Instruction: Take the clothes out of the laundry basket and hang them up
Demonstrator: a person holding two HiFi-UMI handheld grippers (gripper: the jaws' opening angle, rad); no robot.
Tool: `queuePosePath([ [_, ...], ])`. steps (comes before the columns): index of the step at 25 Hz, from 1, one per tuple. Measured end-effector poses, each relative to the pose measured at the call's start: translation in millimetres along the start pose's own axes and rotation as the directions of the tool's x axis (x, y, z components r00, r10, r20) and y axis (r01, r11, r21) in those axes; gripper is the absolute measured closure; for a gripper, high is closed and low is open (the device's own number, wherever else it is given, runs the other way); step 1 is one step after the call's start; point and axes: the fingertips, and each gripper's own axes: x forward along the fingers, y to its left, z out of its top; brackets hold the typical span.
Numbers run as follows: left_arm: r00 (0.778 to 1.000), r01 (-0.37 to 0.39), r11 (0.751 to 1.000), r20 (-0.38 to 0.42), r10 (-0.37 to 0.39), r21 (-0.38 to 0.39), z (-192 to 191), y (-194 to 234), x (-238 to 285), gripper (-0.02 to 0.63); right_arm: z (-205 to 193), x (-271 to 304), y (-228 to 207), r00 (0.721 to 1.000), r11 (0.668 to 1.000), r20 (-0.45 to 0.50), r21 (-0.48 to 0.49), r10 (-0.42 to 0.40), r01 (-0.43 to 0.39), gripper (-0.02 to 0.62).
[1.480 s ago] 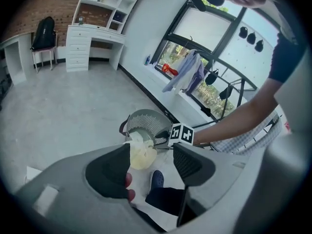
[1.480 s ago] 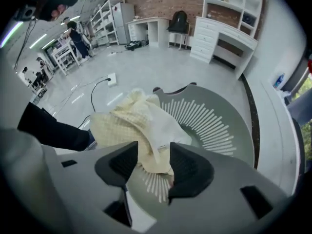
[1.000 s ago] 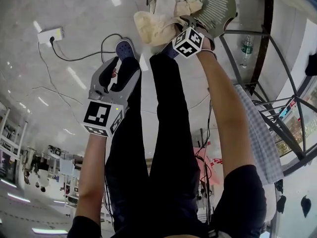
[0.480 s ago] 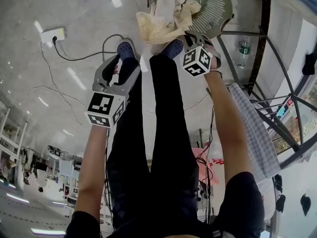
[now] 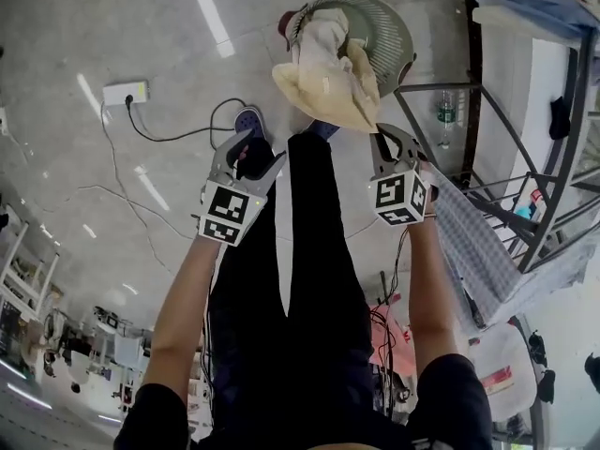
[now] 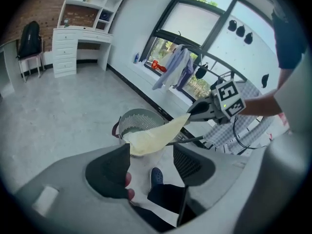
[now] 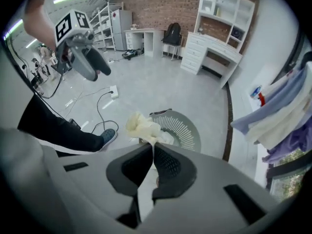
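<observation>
Up near top centre of the head view, the laundry basket (image 5: 398, 40) sits on the floor (image 5: 84, 214) w/ a cream garment (image 5: 328, 87) draped over its rim; one corner runs down to the right tongs (image 5: 382, 139), just right of centre, which are clamped tight on that bit of fabric, pads nearly meeting, so the cloth there is thin; left tongs (image 5: 251, 153), left of centre, stand wide apart w/ nothing betw. them, only a shoe (image 5: 248, 118) beyond.

Garment looks light, soft & floppy, prob. cotton; no stiffness, so it'll sag & trail from whatever point gets pinched; not fragile, not esp. slippery, but a thin edge pinch could creep loose under the hanging weight. Best hold IMO: collar or shoulder seam, where the cloth is doubled; other tongs on the opp. shoulder to spread it for the drying rack (image 5: 487, 129) at the right of the frame.
</observation>
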Motion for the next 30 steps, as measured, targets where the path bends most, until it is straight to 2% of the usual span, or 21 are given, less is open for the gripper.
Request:
queuePosePath([
  [4, 0.998, 0.058, 0.998, 0.014, -0.058, 0.019, 17, -14, -25, 0.337, 37, -66, -18, 0.995, 0.993, 0.039, 0.072, -0.093, 0.09, 0.587],
  [7, 0.998, 0.066, 0.988, -0.005, -0.066, 0.142, 33, -28, -50, 0.336, 67, -119, -29, 0.986, 0.985, 0.068, 0.091, -0.151, 0.145, 0.588],
  [9, 0.997, 0.071, 0.97, -0.003, -0.073, 0.234, 48, -38, -62, 0.336, 88, -153, -40, 0.977, 0.977, 0.091, 0.107, -0.192, 0.183, 0.587],
  [11, 0.996, 0.085, 0.948, 0.013, -0.093, 0.305, 66, -50, -70, 0.336, 111, -190, -58, 0.957, 0.961, 0.135, 0.141, -0.258, 0.24, 0.588],
  [13, 0.99, 0.123, 0.944, 0.024, -0.137, 0.306, 77, -70, -82, 0.336, 127, -230, -70, 0.937, 0.945, 0.16, 0.165, -0.309, 0.283, 0.588],
  [17, 0.98, 0.179, 0.937, 0.034, -0.198, 0.3, 91, -112, -116, 0.336, 154, -299, -78, 0.921, 0.932, 0.169, 0.164, -0.351, 0.325, 0.588],
  [20, 0.969, 0.212, 0.931, 0.061, -0.24, 0.297, 108, -140, -131, 0.334, 177, -352, -83, 0.903, 0.918, 0.201, 0.199, -0.381, 0.343, 0.588],
  [23, 0.955, 0.228, 0.92, 0.109, -0.275, 0.319, 136, -170, -140, 0.336, 199, -407, -91, 0.871, 0.894, 0.233, 0.24, -0.432, 0.379, 0.588],
  [25, 0.946, 0.233, 0.908, 0.134, -0.294, 0.349, 154, -195, -144, 0.336, 210, -446, -97, 0.839, 0.87, 0.256, 0.259, -0.48, 0.419, 0.588],
  [27, 0.942, 0.24, 0.892, 0.132, -0.31, 0.383, 164, -220, -149, 0.334, 221, -484, -99, 0.801, 0.844, 0.277, 0.256, -0.531, 0.471, 0.588],
  [30, 0.935, 0.253, 0.877, 0.129, -0.33, 0.409, 176, -243, -150, 0.334, 241, -531, -95, 0.76, 0.817, 0.301, 0.25, -0.576, 0.52, 0.588],
])
